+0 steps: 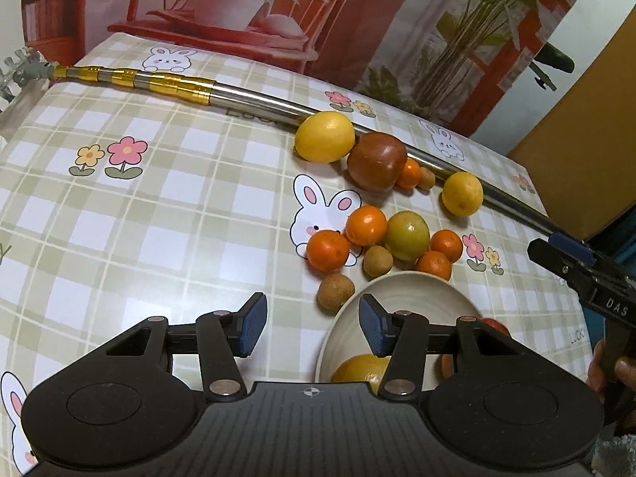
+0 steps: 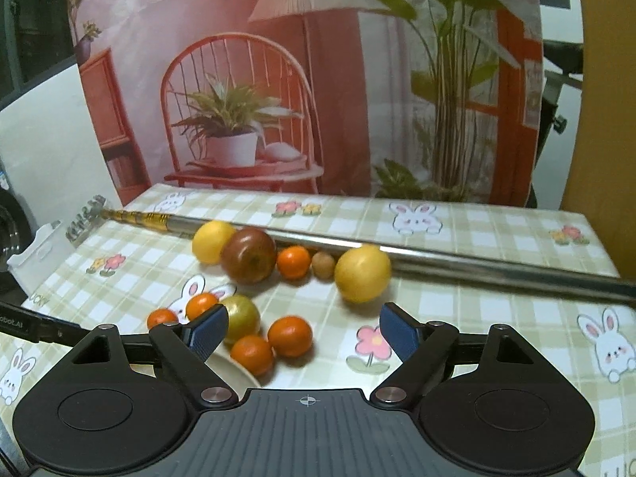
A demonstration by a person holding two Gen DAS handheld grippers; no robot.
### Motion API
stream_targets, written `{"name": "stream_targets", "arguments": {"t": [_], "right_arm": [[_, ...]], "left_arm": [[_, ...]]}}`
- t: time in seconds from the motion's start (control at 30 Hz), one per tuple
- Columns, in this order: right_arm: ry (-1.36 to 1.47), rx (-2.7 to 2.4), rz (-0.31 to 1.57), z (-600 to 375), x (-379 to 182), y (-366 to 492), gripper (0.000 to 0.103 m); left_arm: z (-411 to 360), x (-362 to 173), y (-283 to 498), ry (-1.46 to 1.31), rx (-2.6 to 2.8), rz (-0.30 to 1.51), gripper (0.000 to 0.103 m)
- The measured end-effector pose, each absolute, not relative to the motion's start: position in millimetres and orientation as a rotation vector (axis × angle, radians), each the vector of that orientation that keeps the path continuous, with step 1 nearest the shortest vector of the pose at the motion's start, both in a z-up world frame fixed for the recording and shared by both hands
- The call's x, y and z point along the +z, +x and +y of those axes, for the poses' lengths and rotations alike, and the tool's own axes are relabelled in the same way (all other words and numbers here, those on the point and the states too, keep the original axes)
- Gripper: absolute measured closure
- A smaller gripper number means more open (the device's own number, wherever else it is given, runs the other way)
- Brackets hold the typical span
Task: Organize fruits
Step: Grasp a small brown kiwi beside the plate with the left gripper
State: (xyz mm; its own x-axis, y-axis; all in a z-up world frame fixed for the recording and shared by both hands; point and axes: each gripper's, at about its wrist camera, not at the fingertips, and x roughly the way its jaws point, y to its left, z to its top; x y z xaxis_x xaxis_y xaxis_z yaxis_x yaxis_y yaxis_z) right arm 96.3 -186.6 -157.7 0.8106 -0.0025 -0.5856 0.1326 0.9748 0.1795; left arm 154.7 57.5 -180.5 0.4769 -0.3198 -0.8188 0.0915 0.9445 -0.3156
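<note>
Loose fruit lies on the checked tablecloth: two lemons (image 1: 325,136) (image 1: 462,193), a dark red apple (image 1: 377,161), a green-yellow fruit (image 1: 408,235), several small oranges (image 1: 328,249) and small brown fruits (image 1: 335,291). A cream bowl (image 1: 401,290) holds a yellow fruit (image 1: 359,367); a red fruit (image 1: 493,325) shows by its right side. My left gripper (image 1: 312,324) is open and empty over the bowl's left rim. My right gripper (image 2: 304,332) is open and empty above two oranges (image 2: 290,336), with the bowl's rim (image 2: 228,365) under its left finger.
A long metal pole (image 1: 254,97) with gold tape lies across the table behind the fruit, also seen in the right wrist view (image 2: 457,262). A printed backdrop (image 2: 302,79) stands at the far edge. The right gripper's body shows at the left view's right edge (image 1: 596,282).
</note>
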Motion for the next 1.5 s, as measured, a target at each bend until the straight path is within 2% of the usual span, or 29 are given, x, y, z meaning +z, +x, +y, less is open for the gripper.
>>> {"name": "stream_targets", "arguments": {"t": [0.07,0.2,0.67,0.83,0.93,1.5], "right_arm": [[0.208,-0.08,0.615,-186.7,-156.5,97.5,0.022],[0.2,-0.082,0.611,-184.3,-158.9,95.8,0.022],[0.279,-0.102,0.621,-193.2,-175.2,77.4,0.023],[0.285,-0.103,0.629,-192.3,-177.3,78.1,0.023],[0.283,-0.099,0.632,-190.7,-177.6,79.5,0.023],[0.284,-0.098,0.656,-189.4,-181.1,83.0,0.023]], "left_arm": [[52.5,-182.2,160.2,-0.216,-0.219,1.074,0.06],[50.8,-188.3,173.6,-0.267,-0.181,1.119,0.064],[47.1,-227.1,205.9,-0.535,-0.101,1.24,0.064],[44.0,-230.6,209.7,-0.57,-0.115,1.24,0.065],[42.9,-233.7,211.1,-0.584,-0.127,1.239,0.074],[84.9,-224.6,186.6,-0.575,-0.064,1.198,0.075]]}}
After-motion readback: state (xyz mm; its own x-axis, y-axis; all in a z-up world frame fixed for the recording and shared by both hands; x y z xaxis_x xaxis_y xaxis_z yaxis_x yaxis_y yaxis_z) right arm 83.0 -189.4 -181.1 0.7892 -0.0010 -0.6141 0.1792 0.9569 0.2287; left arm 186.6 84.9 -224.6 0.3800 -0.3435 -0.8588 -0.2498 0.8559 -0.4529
